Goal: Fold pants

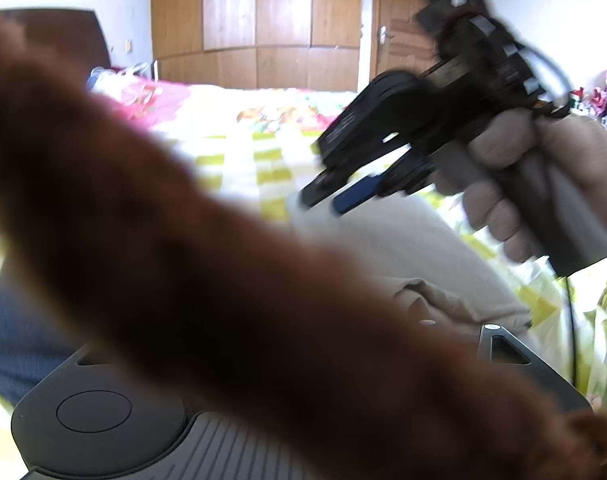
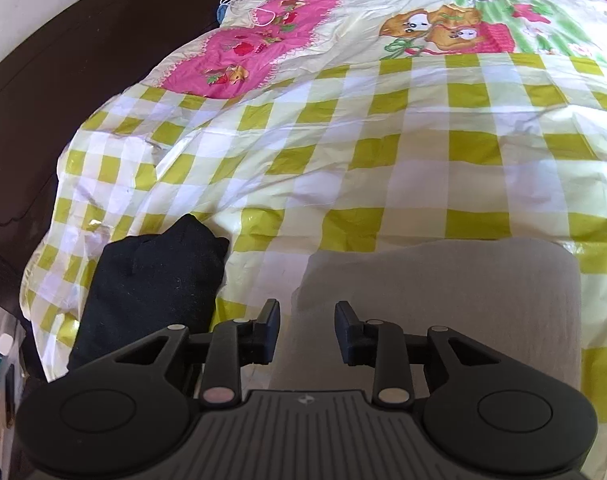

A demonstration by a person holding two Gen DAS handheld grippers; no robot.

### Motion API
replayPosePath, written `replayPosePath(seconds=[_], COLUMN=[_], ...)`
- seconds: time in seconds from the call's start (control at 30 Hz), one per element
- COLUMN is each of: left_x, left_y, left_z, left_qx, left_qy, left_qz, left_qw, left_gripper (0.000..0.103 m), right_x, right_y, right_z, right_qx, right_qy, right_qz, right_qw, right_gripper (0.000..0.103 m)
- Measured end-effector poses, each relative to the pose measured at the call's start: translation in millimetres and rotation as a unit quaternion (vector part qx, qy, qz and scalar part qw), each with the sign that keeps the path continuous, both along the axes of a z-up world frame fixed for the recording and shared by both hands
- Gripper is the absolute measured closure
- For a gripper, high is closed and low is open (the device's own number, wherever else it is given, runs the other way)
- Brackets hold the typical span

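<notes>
Beige folded pants [image 2: 439, 280], black garment [image 2: 155, 280] right-wrist-only, right gripper [image 2: 307, 330] parted

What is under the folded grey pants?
The grey pants lie folded on the yellow-checked bedspread, which shows all around them. The part directly beneath is covered, so I cannot see whether anything else lies there.

The folded pants [image 2: 443, 280] lie on the bed cover [image 2: 343, 140], at its near edge. A second folded garment [image 2: 155, 280] lies on the cover just to their left, apart from them. The right gripper [image 2: 307, 328] hangs above the pants' left edge. A headboard [image 2: 63, 80] stands left of the bed, and wardrobe doors [image 1: 263, 20] stand behind it.
</notes>
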State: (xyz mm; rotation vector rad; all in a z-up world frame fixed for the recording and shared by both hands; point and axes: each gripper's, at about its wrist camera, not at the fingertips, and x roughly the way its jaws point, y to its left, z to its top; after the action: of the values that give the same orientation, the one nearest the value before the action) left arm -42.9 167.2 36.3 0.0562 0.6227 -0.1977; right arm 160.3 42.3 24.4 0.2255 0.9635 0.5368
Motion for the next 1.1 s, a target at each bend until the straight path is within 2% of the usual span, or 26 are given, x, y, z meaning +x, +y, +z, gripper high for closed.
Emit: replayPosePath(seconds=[0.1, 0.17, 0.2, 0.27, 0.43, 0.53, 0.6, 0.63, 0.67, 0.73, 0.77, 0.87, 0.93, 1.03, 1.1], left_x=[1.1, -0.7, -2.3, -5.3, 6.4, 21.1, 30.8, 34.0, 36.0, 37.3, 37.0, 38.1, 38.6, 39.3, 40.2], left_y=[-3.4, -1.4, 0.2, 2.7, -6.4, -25.0, -30.7, -31.4, -31.1, -26.2, -22.6, -16.2, -16.5, -19.7, -20.6], left_z=[4.1, 3.8, 3.8, 4.3, 4.4, 0.4, -7.2, -12.2, -16.4, -23.5, -25.1, -27.0, -29.5, -32.8, -34.6], left_qx=[0.01, 0.016, 0.018, 0.015, -0.054, -0.037, -0.038, -0.038, -0.039, -0.053, -0.062, -0.075, -0.075, -0.064, -0.061], left_qy=[-0.008, -0.007, -0.005, 0.0, -0.004, -0.022, -0.005, 0.006, 0.017, 0.039, 0.044, 0.052, 0.06, 0.07, 0.076], left_qz=[-0.003, -0.001, 0.002, 0.006, 0.002, -0.002, -0.007, -0.006, -0.003, 0.009, 0.015, 0.028, 0.029, 0.03, 0.031], left_qw=[0.9999, 0.9999, 0.9998, 0.9999, 0.9985, 0.9991, 0.9992, 0.9992, 0.9991, 0.9978, 0.997, 0.9955, 0.995, 0.9951, 0.9948], left_gripper=[0.022, 0.021, 0.021, 0.021, 0.021, 0.023, 0.026, 0.032, 0.045, 0.058, 0.062, 0.07, 0.07, 0.07, 0.07], right_x=[1.5, 3.0, 4.3, 5.9, -0.1, -3.5, -4.2, -4.9, -5.4, -6.8, -7.5, -7.0, -4.7, 4.0, 4.9], right_y=[18.2, 24.1, 23.9, 17.2, 15.1, 18.5, 18.7, 19.3, 19.8, 23.2, 26.2, 40.3, 53.6, 61.0, 51.7], right_z=[-4.8, -12.3, -15.2, -18.1, -3.8, 5.5, 9.6, 11.3, 12.8, 14.6, 14.2, 8.3, 0.6, -18.7, -20.8], right_qx=[-0.051, -0.085, -0.091, -0.074, -0.054, -0.054, -0.051, -0.048, -0.046, -0.044, -0.044, -0.042, -0.046, -0.046, -0.031], right_qy=[-0.016, -0.023, -0.023, -0.014, -0.032, -0.045, -0.048, -0.05, -0.053, -0.06, -0.064, -0.062, -0.057, -0.028, -0.013], right_qz=[0.027, 0.027, 0.025, 0.02, 0.022, 0.033, 0.039, 0.042, 0.044, 0.052, 0.058, 0.087, 0.108, 0.106, 0.092], right_qw=[0.998, 0.996, 0.995, 0.997, 0.998, 0.997, 0.997, 0.997, 0.997, 0.996, 0.995, 0.993, 0.991, 0.993, 0.995], right_gripper=[0.054, 0.054, 0.062, 0.077, 0.08, 0.081, 0.081, 0.081, 0.081, 0.081, 0.081, 0.084, 0.084, 0.084, 0.083])
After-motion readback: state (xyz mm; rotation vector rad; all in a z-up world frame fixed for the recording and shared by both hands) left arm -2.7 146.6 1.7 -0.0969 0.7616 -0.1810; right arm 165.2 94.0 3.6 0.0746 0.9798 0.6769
